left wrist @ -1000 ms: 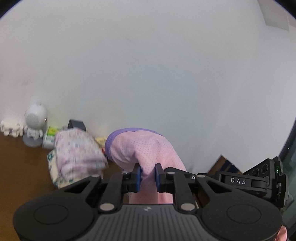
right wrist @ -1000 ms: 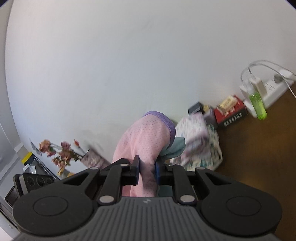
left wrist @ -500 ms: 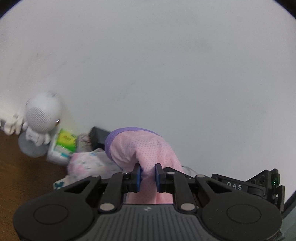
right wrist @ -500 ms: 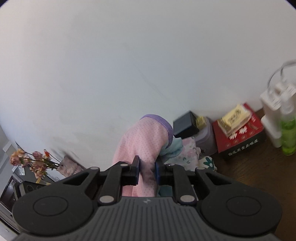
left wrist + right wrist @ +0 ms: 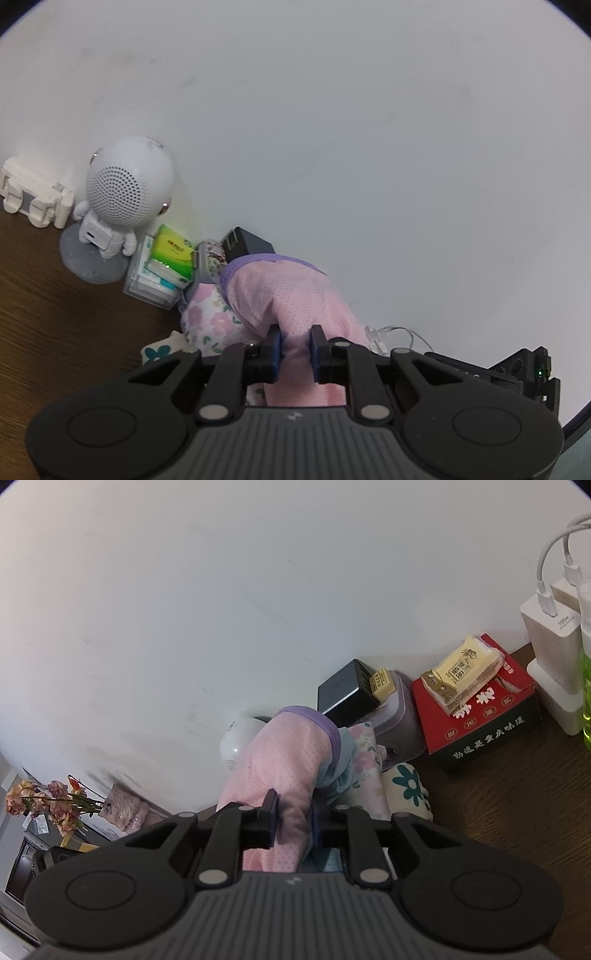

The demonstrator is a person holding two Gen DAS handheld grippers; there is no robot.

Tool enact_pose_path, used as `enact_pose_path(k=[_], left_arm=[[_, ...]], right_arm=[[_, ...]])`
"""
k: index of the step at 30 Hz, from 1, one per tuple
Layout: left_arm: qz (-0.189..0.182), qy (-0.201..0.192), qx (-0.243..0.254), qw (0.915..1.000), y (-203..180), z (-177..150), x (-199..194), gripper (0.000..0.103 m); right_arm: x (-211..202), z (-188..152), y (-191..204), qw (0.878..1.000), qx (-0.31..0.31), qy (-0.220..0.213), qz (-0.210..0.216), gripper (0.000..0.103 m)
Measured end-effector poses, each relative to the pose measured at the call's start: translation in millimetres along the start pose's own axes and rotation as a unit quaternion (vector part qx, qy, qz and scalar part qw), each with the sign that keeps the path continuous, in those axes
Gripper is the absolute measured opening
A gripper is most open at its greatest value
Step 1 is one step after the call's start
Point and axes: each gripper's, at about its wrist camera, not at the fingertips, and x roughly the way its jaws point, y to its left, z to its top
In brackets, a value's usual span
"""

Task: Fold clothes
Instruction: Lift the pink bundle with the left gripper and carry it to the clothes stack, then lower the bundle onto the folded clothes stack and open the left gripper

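Observation:
A pink dotted garment (image 5: 295, 299) with a purple hem (image 5: 251, 260) is held up between both grippers. My left gripper (image 5: 294, 349) is shut on one part of it. My right gripper (image 5: 293, 821) is shut on another part of the same pink garment (image 5: 288, 760), whose purple hem (image 5: 325, 723) curls over the top. Just beyond and below it lies a pile of clothes: a floral garment (image 5: 208, 319), also in the right wrist view (image 5: 364, 749), and a cream one with teal flowers (image 5: 404, 782). A light blue cloth (image 5: 338, 771) hangs beside the pink one.
A brown wooden table (image 5: 55, 314) meets a white wall. On it stand a white robot-shaped speaker (image 5: 122, 199), a clear box of tissue packs (image 5: 162, 266), a black charger (image 5: 343, 692), a red box (image 5: 480, 716), white chargers (image 5: 550, 635), a green bottle (image 5: 585, 686). Dried flowers (image 5: 48, 801) stand left.
Both grippers have carried the pink garment forward and down toward the pile and the wall; the speaker, tissue box and red box now look much closer. Both grips are unchanged.

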Motion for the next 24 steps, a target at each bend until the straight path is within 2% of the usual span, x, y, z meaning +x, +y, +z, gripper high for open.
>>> enact_pose_path(k=[2, 4, 5, 6, 7, 9, 11, 13, 14, 15, 16, 18, 20, 24], left_arm=[[0.004, -0.003, -0.003, 1.0000, 2, -1, -1, 0.021], [0.004, -0.010, -0.001, 0.9999, 2, -2, -4, 0.031], [0.004, -0.016, 0.001, 0.9999, 2, -2, -7, 0.042], [0.007, -0.026, 0.007, 0.9996, 1, -3, -11, 0.054], [0.012, -0.038, 0.016, 0.9991, -2, -3, -16, 0.058], [0.026, -0.063, 0.038, 0.9970, -9, -4, -26, 0.061], [0.048, -0.090, 0.073, 0.9921, -18, -8, -36, 0.064], [0.069, -0.118, 0.106, 0.9850, -30, -17, -49, 0.070], [0.076, -0.130, 0.122, 0.9811, -35, -22, -56, 0.077], [0.083, -0.141, 0.142, 0.9763, -41, -28, -62, 0.087], [0.090, -0.152, 0.163, 0.9707, -47, -35, -69, 0.091], [0.107, -0.174, 0.206, 0.9568, -60, -50, -81, 0.103], [0.133, -0.190, 0.248, 0.9406, -72, -63, -89, 0.103], [0.184, -0.198, 0.274, 0.9230, -85, -87, -102, 0.103]], right_arm=[[0, 0, -1, 1.000, 0.002, 0.000, 0.002, 0.025], [-7, 0, 1, 1.000, 0.001, -0.005, -0.001, 0.038], [-13, 1, 3, 1.000, -0.005, -0.015, -0.002, 0.046], [-19, 1, 5, 1.000, -0.012, -0.026, -0.003, 0.048], [-26, 2, 7, 0.999, -0.018, -0.037, -0.005, 0.049], [-38, 3, 14, 0.997, -0.039, -0.063, -0.014, 0.055], [-48, 1, 25, 0.994, -0.068, -0.086, -0.028, 0.055], [-54, -4, 36, 0.990, -0.099, -0.097, -0.038, 0.055], [-57, -7, 42, 0.987, -0.114, -0.102, -0.043, 0.059], [-60, -14, 49, 0.984, -0.136, -0.104, -0.042, 0.071], [-63, -23, 55, 0.981, -0.155, -0.109, -0.044, 0.078], [-71, -42, 67, 0.972, -0.197, -0.121, -0.049, 0.100], [-79, -60, 77, 0.963, -0.227, -0.137, -0.051, 0.103], [-92, -91, 91, 0.943, -0.274, -0.175, -0.068, 0.103]])
